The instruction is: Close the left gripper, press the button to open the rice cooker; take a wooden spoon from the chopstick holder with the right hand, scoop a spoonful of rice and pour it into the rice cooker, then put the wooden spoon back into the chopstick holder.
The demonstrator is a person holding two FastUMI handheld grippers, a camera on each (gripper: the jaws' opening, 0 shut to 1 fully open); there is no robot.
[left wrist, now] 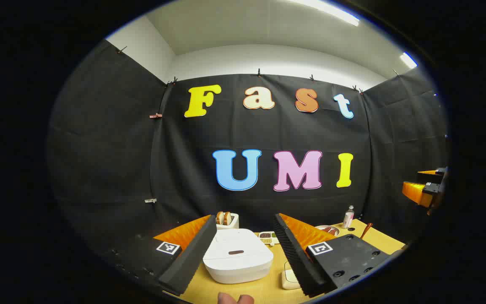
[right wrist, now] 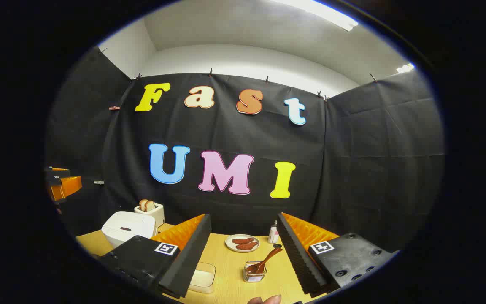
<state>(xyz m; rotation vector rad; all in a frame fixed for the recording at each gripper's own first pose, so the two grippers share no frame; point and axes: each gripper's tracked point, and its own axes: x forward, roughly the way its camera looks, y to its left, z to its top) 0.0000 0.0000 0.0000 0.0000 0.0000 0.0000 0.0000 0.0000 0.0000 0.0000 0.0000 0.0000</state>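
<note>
The white rice cooker (left wrist: 236,259) stands on the table with its lid down, an oval button (left wrist: 236,252) on top. My left gripper (left wrist: 244,218) hangs open above and in front of it, so the cooker sits between the two fingers. My right gripper (right wrist: 244,216) is open too, holding nothing. Below it the wooden spoon (right wrist: 264,261) leans in the small chopstick holder (right wrist: 255,271). A clear box of rice (right wrist: 203,276) lies to the holder's left. The cooker (right wrist: 128,228) also appears at the left of the right gripper view.
A toaster with bread (left wrist: 227,219) stands behind the cooker, a small tray of grains (left wrist: 267,237) beside it. A plate of food (right wrist: 243,243) and a small bottle (right wrist: 273,233) sit at the back of the yellow table (right wrist: 226,257). A person's fingertip (left wrist: 234,299) shows at the bottom.
</note>
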